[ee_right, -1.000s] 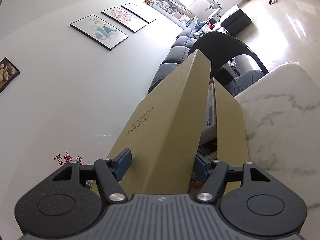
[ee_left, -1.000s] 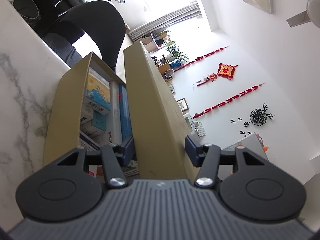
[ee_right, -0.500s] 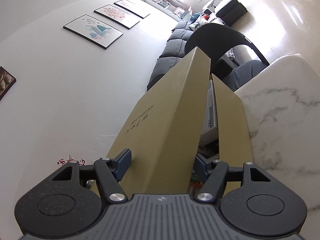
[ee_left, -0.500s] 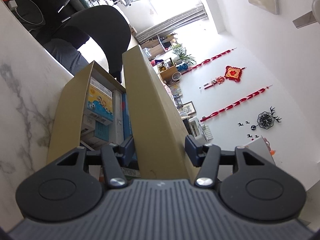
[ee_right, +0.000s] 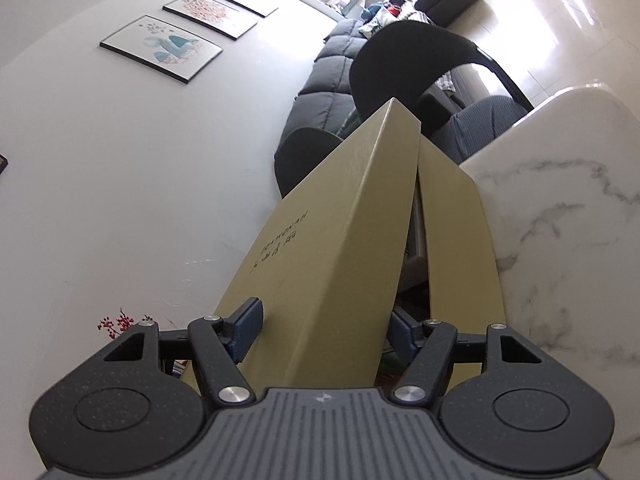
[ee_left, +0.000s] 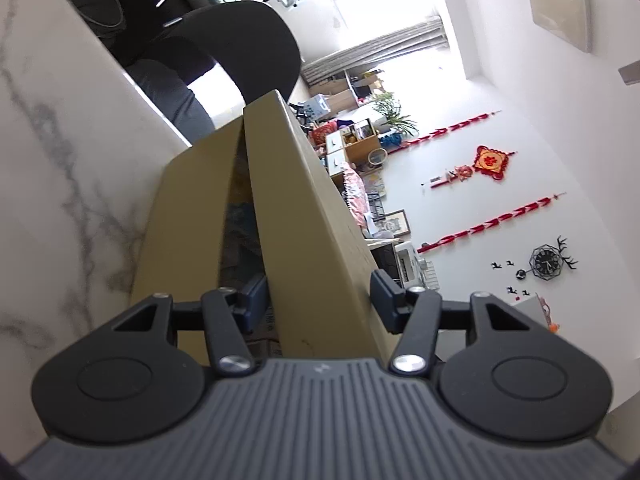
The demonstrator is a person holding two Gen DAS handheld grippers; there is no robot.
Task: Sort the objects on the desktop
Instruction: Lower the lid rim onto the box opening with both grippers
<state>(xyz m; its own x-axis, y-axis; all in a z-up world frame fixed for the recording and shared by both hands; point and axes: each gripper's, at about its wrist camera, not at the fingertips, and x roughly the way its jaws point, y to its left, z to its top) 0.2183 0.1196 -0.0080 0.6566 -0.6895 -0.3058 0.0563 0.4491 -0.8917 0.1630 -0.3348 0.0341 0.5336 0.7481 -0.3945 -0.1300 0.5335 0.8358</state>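
Both grippers were on the lid of a tan box that sat on a marble table. The left gripper (ee_left: 318,296) had the lid (ee_left: 288,216) between its fingers, one blue pad (ee_left: 256,296) tucked on the inner side of the lid's rim and the other pad (ee_left: 384,296) out on the top face. The inner pad looked pressed right against the cardboard; the outer one seemed to touch near the edge, so I'd call it clamped on the lid.

Same deal on the other end: the right gripper (ee_right: 322,330) straddled the lid (ee_right: 340,248), left pad (ee_right: 246,330) flat on the printed top face, right pad (ee_right: 400,330) hidden behind the lid's side wall, squeezing it.

The lid was tilted, hinged open like a wedge over the box (ee_left: 188,216), nearly meeting it at the far corner and gaping wider toward the cameras. In the gap you could just make out some packed stuff inside, too dark and blurry in the left view to say what. In the right view the box wall (ee_right: 452,232) stood just beside the lid, with something pale between them.

The table (ee_left: 60,160) was white marble with grey veins. Beyond its far edge stood a black chair (ee_right: 408,52) with a grey seat, and behind that a grey sofa (ee_right: 324,80). Three framed pictures (ee_right: 160,48) hung on one wall, red decorations (ee_left: 492,160) on another.
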